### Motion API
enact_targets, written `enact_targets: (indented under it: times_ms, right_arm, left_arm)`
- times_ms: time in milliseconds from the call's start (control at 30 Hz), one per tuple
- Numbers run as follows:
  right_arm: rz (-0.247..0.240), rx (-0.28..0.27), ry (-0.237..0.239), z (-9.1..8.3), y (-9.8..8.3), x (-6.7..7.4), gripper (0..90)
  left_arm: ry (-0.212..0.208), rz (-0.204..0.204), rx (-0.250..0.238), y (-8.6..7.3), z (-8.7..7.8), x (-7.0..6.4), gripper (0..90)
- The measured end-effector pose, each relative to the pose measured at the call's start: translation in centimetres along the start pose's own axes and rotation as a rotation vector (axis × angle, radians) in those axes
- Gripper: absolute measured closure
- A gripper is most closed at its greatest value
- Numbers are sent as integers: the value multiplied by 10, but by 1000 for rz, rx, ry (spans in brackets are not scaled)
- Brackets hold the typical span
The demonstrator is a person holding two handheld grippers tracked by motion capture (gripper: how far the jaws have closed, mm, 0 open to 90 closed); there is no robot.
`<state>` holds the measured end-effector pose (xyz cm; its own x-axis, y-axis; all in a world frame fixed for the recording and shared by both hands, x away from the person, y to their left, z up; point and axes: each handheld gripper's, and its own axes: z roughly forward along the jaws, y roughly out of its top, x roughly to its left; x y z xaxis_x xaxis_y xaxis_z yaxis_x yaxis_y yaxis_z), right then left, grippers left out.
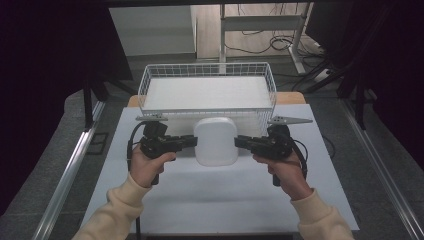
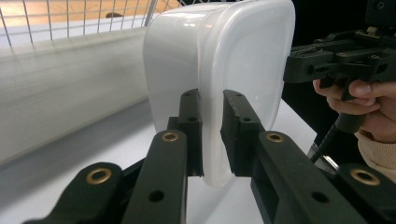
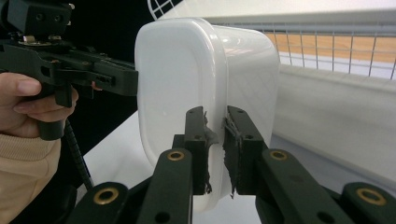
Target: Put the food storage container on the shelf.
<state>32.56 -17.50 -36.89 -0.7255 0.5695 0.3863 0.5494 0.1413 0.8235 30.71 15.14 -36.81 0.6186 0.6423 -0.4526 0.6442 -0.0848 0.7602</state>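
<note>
White container's rim hidden between clamping pads, wire basket cut off by frame top

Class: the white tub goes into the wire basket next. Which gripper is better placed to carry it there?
Neither alone, probably. The left gripper and right gripper each clamp an opposite rim of the tub, level, just before the basket.

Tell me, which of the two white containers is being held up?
The small plastic tub, pinched at its rim by both hand-held grippers; the wire basket sits behind, untouched.
</note>
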Motion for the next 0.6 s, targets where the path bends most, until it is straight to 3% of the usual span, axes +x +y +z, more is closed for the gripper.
enact_targets:
  times_ms: [600]
  right_arm:
    - [-39,-28,-2,-2,43,8,795]
  left_arm:
    - [27,39,-27,41,-18,-5,783]
